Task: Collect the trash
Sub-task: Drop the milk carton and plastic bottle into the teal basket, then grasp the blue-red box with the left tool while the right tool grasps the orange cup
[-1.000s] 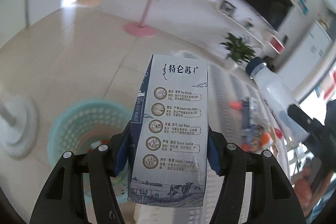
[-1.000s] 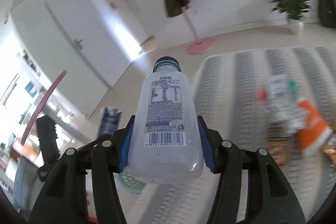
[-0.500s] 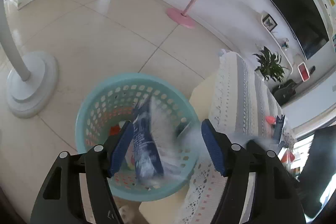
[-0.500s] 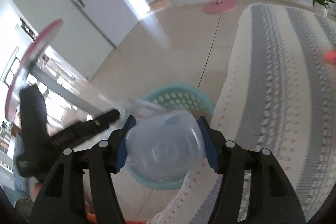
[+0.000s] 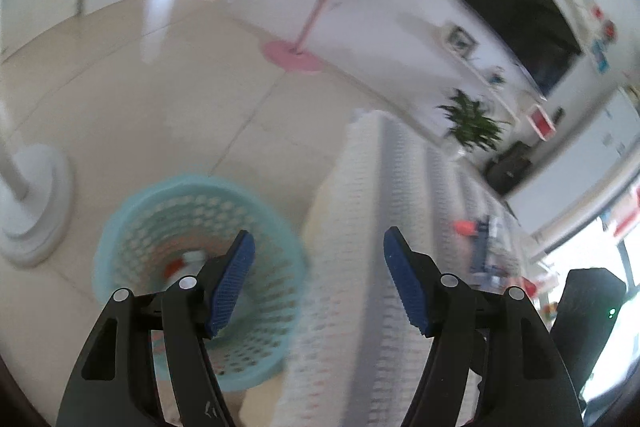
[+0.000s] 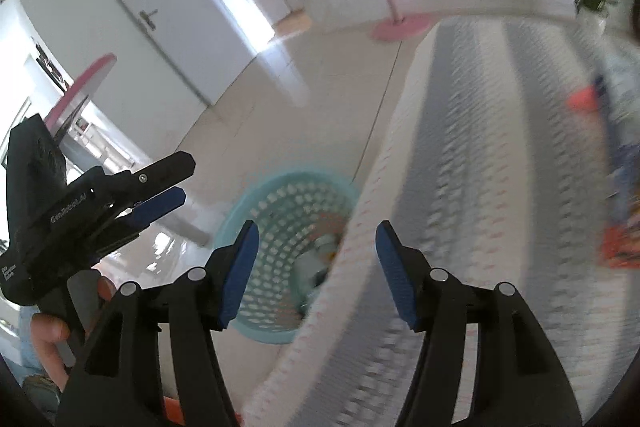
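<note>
A teal mesh basket [image 5: 132, 223] stands on the tiled floor beside the table's end; it also shows in the right wrist view [image 6: 260, 199]. Trash lies blurred at its bottom [image 5: 188, 261]. My left gripper [image 5: 316, 279] is open and empty, above the basket and the table's edge; it also shows from the side in the right wrist view [image 6: 160, 183]. My right gripper [image 6: 316, 267] is open and empty, above the basket's rim and the table's corner. More trash [image 5: 476, 239] lies further along the table, blurred, with orange and blue pieces [image 6: 588, 99].
The table wears a white and grey striped cloth [image 6: 480, 147]. A white fan base [image 5: 36, 203] stands left of the basket. A pink coat stand [image 5: 292, 55], a potted plant [image 5: 472, 127] and a TV wall lie beyond.
Both grippers have opened. The milk carton dropped from the left gripper and the clear bottle from the right, into the basket. Both views have tilted up from the basket.
</note>
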{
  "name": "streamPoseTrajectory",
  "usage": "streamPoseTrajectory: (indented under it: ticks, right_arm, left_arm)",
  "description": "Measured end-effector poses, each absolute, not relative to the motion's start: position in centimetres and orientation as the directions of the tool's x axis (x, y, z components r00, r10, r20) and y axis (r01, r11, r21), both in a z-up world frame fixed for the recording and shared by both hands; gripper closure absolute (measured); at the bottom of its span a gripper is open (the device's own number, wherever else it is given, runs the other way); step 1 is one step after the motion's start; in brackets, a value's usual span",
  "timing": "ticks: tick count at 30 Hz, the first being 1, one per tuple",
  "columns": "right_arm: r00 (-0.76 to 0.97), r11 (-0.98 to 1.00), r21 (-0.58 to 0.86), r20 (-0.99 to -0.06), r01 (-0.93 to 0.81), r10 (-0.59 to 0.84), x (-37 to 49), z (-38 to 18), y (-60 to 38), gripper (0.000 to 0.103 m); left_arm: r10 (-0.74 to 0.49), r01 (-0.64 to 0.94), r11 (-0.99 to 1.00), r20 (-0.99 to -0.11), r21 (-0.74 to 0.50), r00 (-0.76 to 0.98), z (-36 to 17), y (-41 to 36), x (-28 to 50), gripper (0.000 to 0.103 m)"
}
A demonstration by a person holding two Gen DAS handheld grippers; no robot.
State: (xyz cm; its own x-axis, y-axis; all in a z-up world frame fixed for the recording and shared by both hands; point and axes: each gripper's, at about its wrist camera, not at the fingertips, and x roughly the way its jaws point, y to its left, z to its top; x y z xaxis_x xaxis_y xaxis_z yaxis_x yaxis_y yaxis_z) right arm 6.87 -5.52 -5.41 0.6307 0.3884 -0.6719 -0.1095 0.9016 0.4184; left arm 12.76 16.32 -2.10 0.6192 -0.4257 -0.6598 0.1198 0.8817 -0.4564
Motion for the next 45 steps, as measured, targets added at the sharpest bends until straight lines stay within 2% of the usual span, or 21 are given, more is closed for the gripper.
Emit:
streamPoseTrajectory:
  ticks: [6, 11, 15, 21, 28, 35, 37, 39, 42, 43, 45]
  right_arm:
    - [0.745, 0.947, 0.316, -0.619, -0.054, 0.249, 3.5, -1.5, -12.0, 0.046]
    - [0.797, 0.96, 0.277, -0.59, 0.051, 0.128, 0.8, 0.3, -19.4, 0.046]
    - [0.804, 0.963, 0.241, -0.593, 0.124, 0.045, -0.5, 0.5, -24.7, 0.046]
    - [0.775, 0.955, 0.195, -0.63, 0.221, -0.051, -0.4, -1.4, -32.0, 0.046]
    - [0.712, 0.939, 0.209, -0.7, 0.274, -0.052, 1.8, -6.0, -36.7, 0.046]
    - [0.694, 0.931, 0.25, -0.72, 0.266, -0.005, 3.6, -8.7, -37.3, 0.045]
    - [0.682, 0.927, 0.246, -0.731, 0.284, -0.016, 3.9, -9.5, -37.6, 0.038]
    - [0.672, 0.921, 0.251, -0.741, 0.297, -0.015, 4.1, -10.4, -38.3, 0.038]
    - [0.668, 0.914, 0.276, -0.744, 0.295, 0.009, 4.4, -11.2, -38.8, 0.026]
    - [0.668, 0.913, 0.282, -0.744, 0.295, 0.014, 4.4, -11.4, -38.8, 0.025]
    - [0.667, 0.91, 0.308, -0.743, 0.279, 0.047, 4.5, -11.8, -38.9, 0.023]
  left_arm:
    - [-0.526, 0.309, 0.847, -0.596, -0.433, 0.606, -0.2, 7.6, 11.2, 0.038]
    - [-0.58, 0.437, 0.814, -0.588, -0.383, 0.564, -0.1, -0.2, 9.9, 0.034]
    - [-0.598, 0.527, 0.785, -0.621, -0.326, 0.506, -1.8, -6.1, 8.6, 0.036]
    - [-0.584, 0.568, 0.765, -0.699, -0.304, 0.413, -5.7, -12.1, 8.7, 0.036]
    - [-0.538, 0.552, 0.782, -0.761, -0.29, 0.363, -9.3, -15.7, 10.4, 0.036]
    - [-0.56, 0.512, 0.781, -0.764, -0.357, 0.321, -12.2, -15.0, 12.6, 0.036]
    - [-0.598, 0.5, 0.761, -0.746, -0.413, 0.294, -12.9, -14.8, 13.0, 0.035]
    - [-0.623, 0.489, 0.747, -0.731, -0.45, 0.279, -13.3, -14.7, 13.3, 0.035]
    - [-0.647, 0.5, 0.726, -0.716, -0.473, 0.263, -13.3, -15.2, 13.3, 0.043]
    - [-0.653, 0.509, 0.718, -0.714, -0.475, 0.254, -13.3, -15.4, 13.2, 0.048]
    - [-0.647, 0.525, 0.717, -0.718, -0.459, 0.257, -13.1, -15.7, 12.9, 0.051]
